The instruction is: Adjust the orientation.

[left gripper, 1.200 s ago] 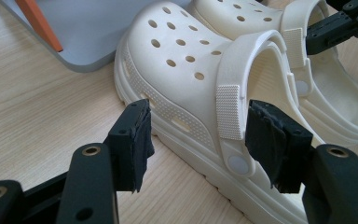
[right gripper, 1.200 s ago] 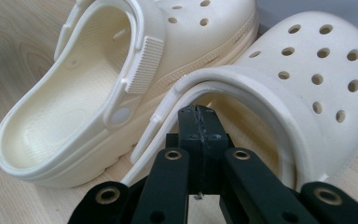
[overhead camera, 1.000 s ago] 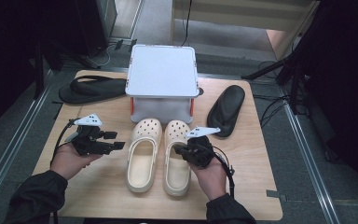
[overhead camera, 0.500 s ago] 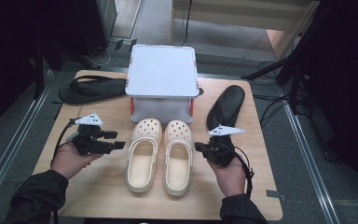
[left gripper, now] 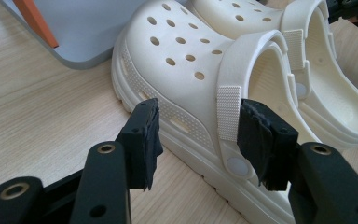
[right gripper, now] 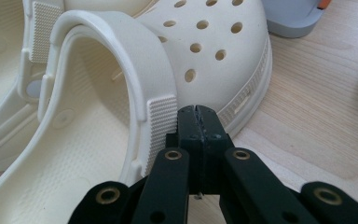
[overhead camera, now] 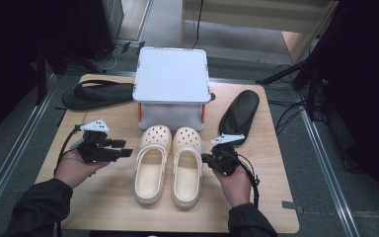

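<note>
- The two cream clogs are lying side by side at the middle of the tabletop (overhead camera: 103, 197), the left clog (overhead camera: 150, 163) and the right clog (overhead camera: 186, 165) nearly touching along their inner sides.
- Each clog is lying with its long axis running from the near edge toward the far edge, the perforated toes pointing away from the person at the grey lidded box (overhead camera: 171, 89) and the open heels facing the person; both are sitting upright on their soles.
- The left claw (overhead camera: 123, 148) is hovering just beside the outer side of the left clog; its jaws have just been closing a little but are standing well apart, with the clog's strap rivet and side wall in front of them in the left gripper view and nothing gripped.
- The right claw (overhead camera: 205, 159) is sitting at the outer side of the right clog, jaws pressed fully together and holding nothing; in the right gripper view its tip is right at the ribbed end of the heel strap.
- Compared with a second ago, the right hand has shifted outward from over the right clog to its outer edge, while the left hand is keeping its place.
- The box is standing directly beyond the toes, blocking the way forward.
- A black flip-flop (overhead camera: 96, 94) is lying far left, and a black insole (overhead camera: 241, 114) is lying far right, beyond the right claw.
</note>
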{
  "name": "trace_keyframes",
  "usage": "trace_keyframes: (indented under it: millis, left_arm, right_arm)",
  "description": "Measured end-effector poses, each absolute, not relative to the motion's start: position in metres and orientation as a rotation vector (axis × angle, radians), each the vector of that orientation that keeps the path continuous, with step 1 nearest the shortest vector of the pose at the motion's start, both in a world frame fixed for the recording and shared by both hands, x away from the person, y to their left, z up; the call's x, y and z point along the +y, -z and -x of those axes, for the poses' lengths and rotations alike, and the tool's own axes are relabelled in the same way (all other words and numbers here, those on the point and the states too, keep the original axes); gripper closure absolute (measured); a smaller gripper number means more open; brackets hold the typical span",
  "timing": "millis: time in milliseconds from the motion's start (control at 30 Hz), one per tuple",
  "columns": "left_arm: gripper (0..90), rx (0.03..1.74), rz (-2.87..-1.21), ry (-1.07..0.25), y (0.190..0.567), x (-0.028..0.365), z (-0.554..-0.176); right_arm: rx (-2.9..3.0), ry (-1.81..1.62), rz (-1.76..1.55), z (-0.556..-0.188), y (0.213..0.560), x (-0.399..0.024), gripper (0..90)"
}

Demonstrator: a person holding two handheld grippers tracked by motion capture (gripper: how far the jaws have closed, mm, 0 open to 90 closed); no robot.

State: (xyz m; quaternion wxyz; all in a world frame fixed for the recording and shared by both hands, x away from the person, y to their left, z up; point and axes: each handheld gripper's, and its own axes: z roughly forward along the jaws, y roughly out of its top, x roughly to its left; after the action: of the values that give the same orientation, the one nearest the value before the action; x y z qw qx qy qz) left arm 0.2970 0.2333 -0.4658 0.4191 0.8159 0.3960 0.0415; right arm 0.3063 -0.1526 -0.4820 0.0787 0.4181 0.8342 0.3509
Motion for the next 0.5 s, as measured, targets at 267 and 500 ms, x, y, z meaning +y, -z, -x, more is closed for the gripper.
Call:
trace_keyframes:
  millis: [267, 500]
  left_arm:
    - [54.3, 0.986, -2.064, -0.090, 0.4679, 0.2328, -0.2958]
    - [56.5, 0.992, -2.080, -0.079, 0.4713, 0.2318, -0.2950]
  right_arm:
    - [2.502, -1.051, -1.243, -0.3083, 0.4838, -0.1473, 90.0]
    - [2.498, -1.061, -1.241, -0.3090, 0.4842, -0.1428, 90.0]
